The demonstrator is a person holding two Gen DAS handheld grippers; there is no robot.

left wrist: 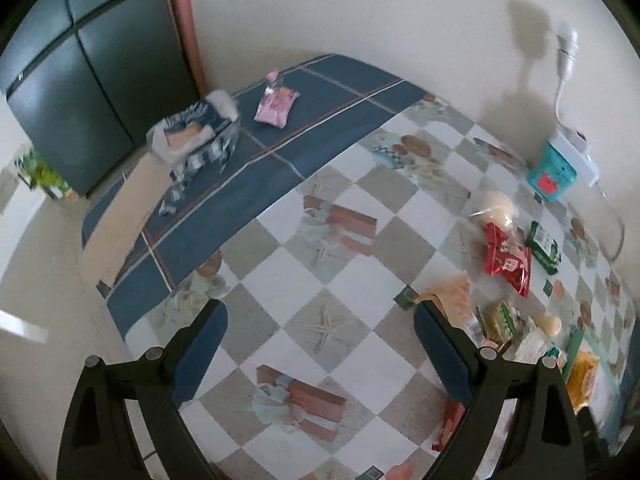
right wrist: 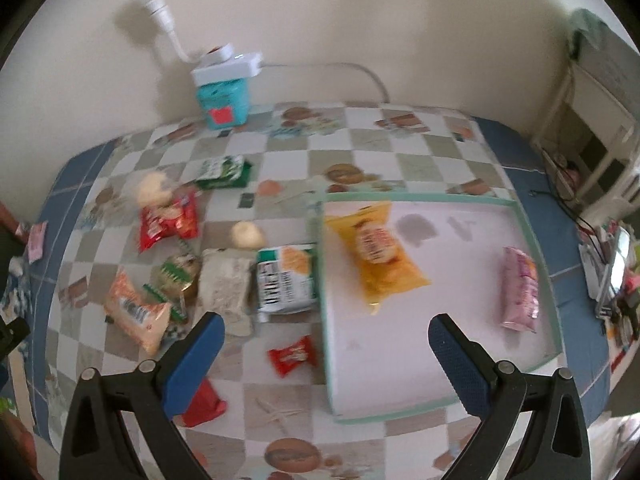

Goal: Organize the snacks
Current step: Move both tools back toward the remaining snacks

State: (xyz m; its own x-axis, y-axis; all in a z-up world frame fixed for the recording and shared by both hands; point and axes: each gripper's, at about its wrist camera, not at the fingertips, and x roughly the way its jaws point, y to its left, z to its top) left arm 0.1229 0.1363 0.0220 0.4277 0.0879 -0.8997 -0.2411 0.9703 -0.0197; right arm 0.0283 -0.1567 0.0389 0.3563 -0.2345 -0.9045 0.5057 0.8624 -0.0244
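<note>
Several snack packets lie scattered on a checked tablecloth. In the right wrist view a white tray with a green rim (right wrist: 532, 236) holds a yellow packet (right wrist: 376, 256) and a pink packet (right wrist: 520, 288). Left of the tray lie a green-and-white packet (right wrist: 286, 278), an orange packet (right wrist: 136, 314), a red packet (right wrist: 168, 224) and a small red candy (right wrist: 292, 354). My right gripper (right wrist: 326, 332) hangs open over the tray's near left edge, nothing between its fingers. My left gripper (left wrist: 320, 328) is open over bare cloth, with the red packet (left wrist: 508, 260) and the orange packet (left wrist: 448, 294) to its right.
A teal box (right wrist: 224, 102) with a white device on top stands against the wall. At the table's far left end lie a blue-and-white bag (left wrist: 196, 130) and a pink packet (left wrist: 276, 104). A dark cabinet (left wrist: 80, 92) stands beyond. Cluttered shelving (right wrist: 600, 140) is right of the table.
</note>
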